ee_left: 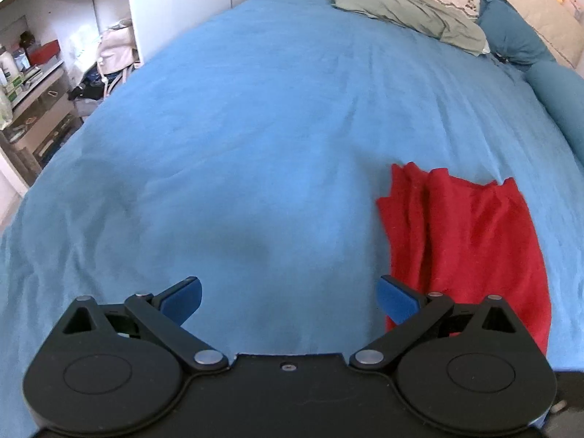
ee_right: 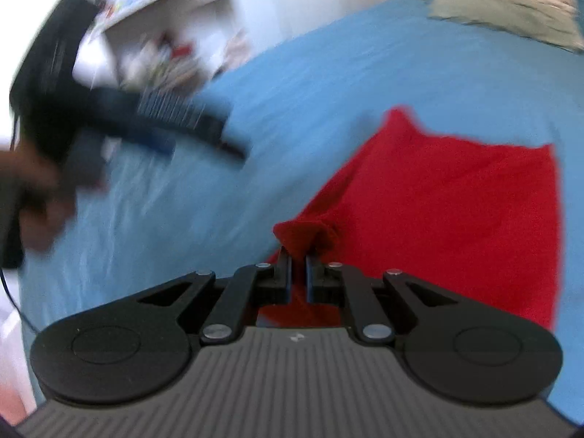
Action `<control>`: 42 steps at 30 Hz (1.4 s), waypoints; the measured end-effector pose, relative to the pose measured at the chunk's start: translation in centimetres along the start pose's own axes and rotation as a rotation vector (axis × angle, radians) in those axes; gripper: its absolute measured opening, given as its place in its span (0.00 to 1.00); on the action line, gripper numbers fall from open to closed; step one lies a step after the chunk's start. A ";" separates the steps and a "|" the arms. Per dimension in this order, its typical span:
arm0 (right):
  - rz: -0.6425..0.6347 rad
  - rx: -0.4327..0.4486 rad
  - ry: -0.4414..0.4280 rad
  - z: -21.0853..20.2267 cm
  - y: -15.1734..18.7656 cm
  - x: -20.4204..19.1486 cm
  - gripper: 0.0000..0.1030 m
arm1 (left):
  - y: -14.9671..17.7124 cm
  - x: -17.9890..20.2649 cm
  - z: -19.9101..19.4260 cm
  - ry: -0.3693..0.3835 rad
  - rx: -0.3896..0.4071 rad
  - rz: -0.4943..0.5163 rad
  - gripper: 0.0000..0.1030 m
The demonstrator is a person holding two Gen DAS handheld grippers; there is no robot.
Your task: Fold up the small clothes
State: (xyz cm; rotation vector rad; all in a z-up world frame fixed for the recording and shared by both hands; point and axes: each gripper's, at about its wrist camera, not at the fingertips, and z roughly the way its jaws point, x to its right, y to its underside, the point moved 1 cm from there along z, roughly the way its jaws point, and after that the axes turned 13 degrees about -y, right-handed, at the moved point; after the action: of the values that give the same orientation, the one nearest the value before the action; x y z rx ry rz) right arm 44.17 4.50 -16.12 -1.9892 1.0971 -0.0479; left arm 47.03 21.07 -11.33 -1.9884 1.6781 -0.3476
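Two grippers work over the blue bedsheet (ee_left: 255, 127), with the red cloth (ee_left: 467, 241) as the landmark. Left of the cloth, the left gripper (ee_left: 288, 297) hangs above bare sheet, jaws spread wide and empty, its right pad at the cloth's edge. At the cloth's near corner, the right gripper (ee_right: 298, 259) is clamped on a bunched fold of it; the rest of the cloth lies spread on the sheet beyond.
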 end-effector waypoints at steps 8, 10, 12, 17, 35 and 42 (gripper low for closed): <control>0.095 0.001 -0.071 0.0 2.7 0.5 0.71 | 1.4 0.8 0.1 0.062 -0.038 0.022 1.00; 0.113 0.031 -0.047 -2.2 2.9 0.9 0.72 | 1.8 1.8 -0.4 0.098 -0.042 0.037 1.00; 0.115 0.046 0.020 -4.2 3.1 1.9 0.72 | 2.3 3.2 -0.9 0.138 -0.040 0.075 1.00; 0.158 0.064 0.157 -7.9 4.3 6.0 0.72 | 4.1 6.8 -0.4 0.173 -0.044 0.191 1.00; 0.269 -0.015 0.283 -10.0 6.7 12.5 0.78 | 4.7 4.0 0.1 0.123 0.005 0.116 0.98; 0.363 0.074 0.180 -12.3 0.6 15.4 1.00 | -0.9 7.5 2.4 0.237 0.028 0.154 1.00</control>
State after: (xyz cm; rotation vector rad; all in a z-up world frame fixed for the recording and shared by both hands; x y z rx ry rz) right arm 48.35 -14.67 -13.81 -1.7185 1.5360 -0.0760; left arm 50.56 14.41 -13.82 -1.8422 1.9471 -0.5653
